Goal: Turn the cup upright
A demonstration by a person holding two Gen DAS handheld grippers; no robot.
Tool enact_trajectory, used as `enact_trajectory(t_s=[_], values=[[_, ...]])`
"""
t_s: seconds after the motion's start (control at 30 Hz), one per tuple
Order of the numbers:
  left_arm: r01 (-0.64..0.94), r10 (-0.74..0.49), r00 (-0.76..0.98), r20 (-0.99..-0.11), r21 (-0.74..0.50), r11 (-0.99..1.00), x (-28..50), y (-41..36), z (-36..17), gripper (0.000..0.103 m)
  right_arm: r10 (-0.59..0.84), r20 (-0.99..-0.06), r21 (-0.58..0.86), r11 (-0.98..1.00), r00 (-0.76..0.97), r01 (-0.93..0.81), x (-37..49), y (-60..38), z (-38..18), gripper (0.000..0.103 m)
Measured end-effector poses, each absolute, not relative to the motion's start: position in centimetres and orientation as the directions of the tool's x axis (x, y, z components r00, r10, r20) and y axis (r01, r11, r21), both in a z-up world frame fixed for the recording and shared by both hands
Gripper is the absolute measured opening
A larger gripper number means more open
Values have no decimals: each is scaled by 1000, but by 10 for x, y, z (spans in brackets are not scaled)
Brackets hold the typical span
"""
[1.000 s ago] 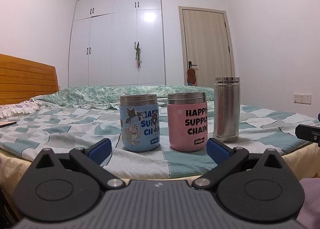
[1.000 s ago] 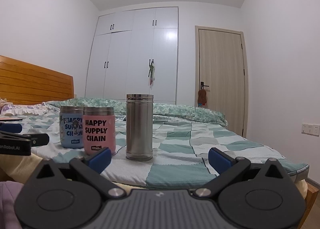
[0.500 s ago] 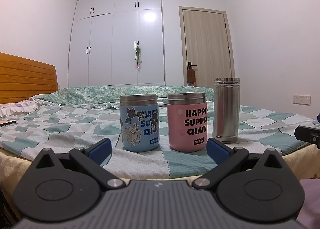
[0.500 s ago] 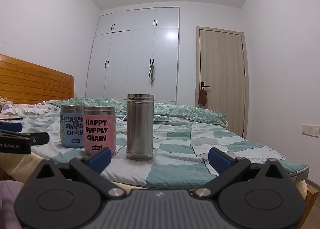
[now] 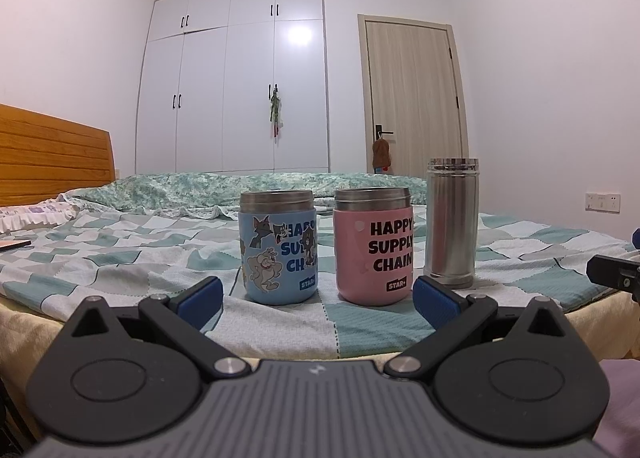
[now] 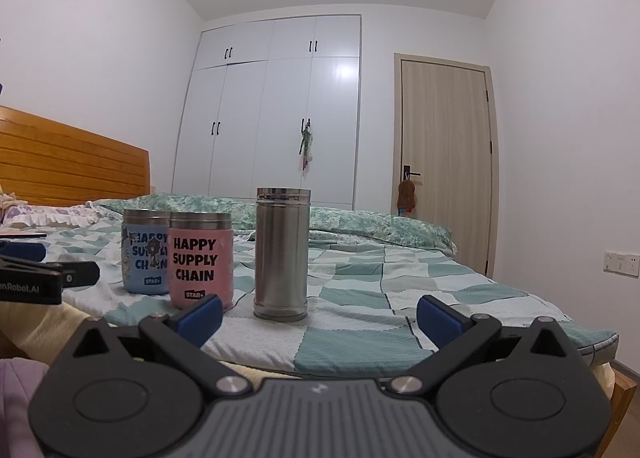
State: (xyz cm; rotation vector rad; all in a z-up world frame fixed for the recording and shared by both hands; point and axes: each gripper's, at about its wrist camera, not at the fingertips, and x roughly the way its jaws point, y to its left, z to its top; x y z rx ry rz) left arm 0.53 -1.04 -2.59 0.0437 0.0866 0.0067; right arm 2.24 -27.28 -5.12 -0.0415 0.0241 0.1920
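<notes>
Three cups stand upright in a row near the front edge of the bed. A blue cartoon cup (image 5: 278, 248) is on the left, a pink "HAPPY SUPPLY CHAIN" cup (image 5: 374, 246) in the middle, and a tall steel cup (image 5: 451, 222) on the right. They also show in the right wrist view: the blue cup (image 6: 145, 252), the pink cup (image 6: 201, 260), the steel cup (image 6: 282, 254). My left gripper (image 5: 316, 298) is open and empty, short of the blue and pink cups. My right gripper (image 6: 318, 312) is open and empty, short of the steel cup.
The bed has a green and white checked cover (image 5: 120, 254) and a wooden headboard (image 5: 52, 162) on the left. A white wardrobe (image 5: 240, 78) and a closed door (image 5: 412, 98) stand behind. The left gripper's tip (image 6: 44, 278) shows at the right view's left edge.
Both views have barely shifted. The cups stand as before and both grippers stay open.
</notes>
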Motion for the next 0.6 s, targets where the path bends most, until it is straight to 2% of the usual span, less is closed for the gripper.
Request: enact_trajectory(t_s=[0.6], values=[[-6, 9, 996, -89, 37, 999, 7, -11, -26, 103, 191, -28, -39, 981, 981, -192, 22, -273, -51, 103]])
